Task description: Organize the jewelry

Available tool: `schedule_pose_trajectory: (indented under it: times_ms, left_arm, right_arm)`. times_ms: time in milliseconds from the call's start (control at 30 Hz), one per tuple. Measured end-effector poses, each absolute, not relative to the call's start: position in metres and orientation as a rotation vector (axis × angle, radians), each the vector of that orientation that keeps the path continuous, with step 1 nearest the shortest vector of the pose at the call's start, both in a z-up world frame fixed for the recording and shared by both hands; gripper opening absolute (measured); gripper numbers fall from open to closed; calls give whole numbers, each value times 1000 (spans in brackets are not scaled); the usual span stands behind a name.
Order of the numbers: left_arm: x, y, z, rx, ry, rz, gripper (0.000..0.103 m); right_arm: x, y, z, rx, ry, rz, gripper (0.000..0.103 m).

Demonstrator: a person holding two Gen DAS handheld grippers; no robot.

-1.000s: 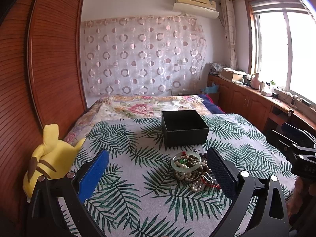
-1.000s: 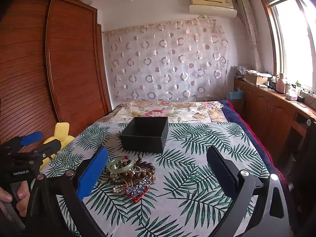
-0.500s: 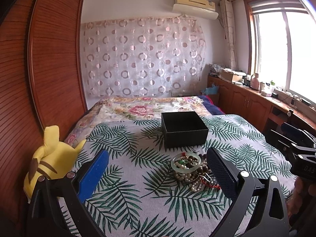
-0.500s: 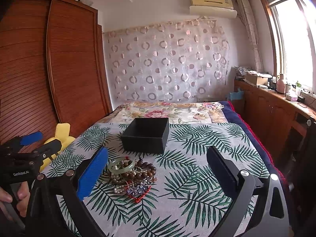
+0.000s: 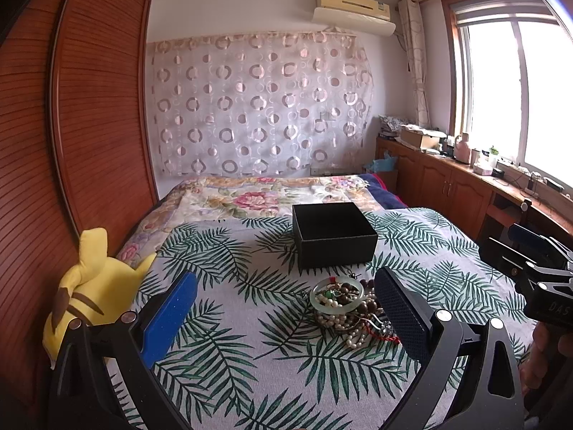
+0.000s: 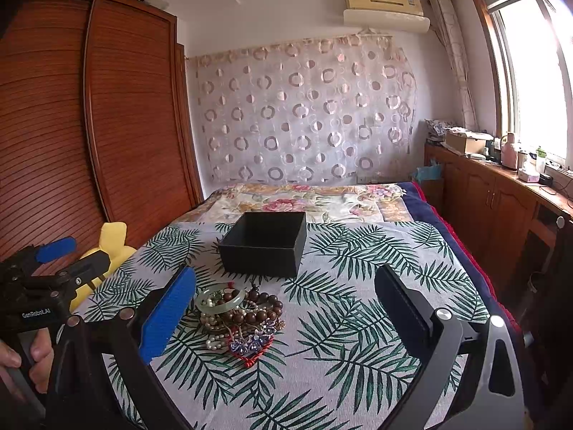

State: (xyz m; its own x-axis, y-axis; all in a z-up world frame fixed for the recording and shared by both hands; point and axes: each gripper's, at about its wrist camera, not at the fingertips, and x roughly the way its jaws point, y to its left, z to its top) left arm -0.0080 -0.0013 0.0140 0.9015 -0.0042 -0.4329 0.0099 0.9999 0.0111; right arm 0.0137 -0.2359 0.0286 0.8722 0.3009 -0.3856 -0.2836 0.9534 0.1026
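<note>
Palm-print bedspread (image 6: 358, 286), jewelry pile (image 6: 240, 317) beside black box (image 6: 265, 247), both tongs (image 5: 286, 308) (image 6: 286, 308) wide open, empty, above it.

We hold our left gripper (image 5: 284, 308) and right gripper (image 6: 284, 308) level and side by side, both with jaws spread wide and empty, a hand (image 6: 25, 362) wrapped around the left handle.

Jewelry pile (image 5: 352, 313) partly hidden behind right finger; yellow plush (image 6: 107, 247) half hidden behind left gripper (image 6: 53, 261).
</note>
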Motion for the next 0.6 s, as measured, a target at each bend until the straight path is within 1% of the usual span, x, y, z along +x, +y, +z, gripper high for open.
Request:
schedule_pose_trajectory:
  times_ms: [600]
  left_arm:
    - [-9,0,18,14,443,-6,96]
  right_arm:
    - [13,-237,30,47,406,310,101]
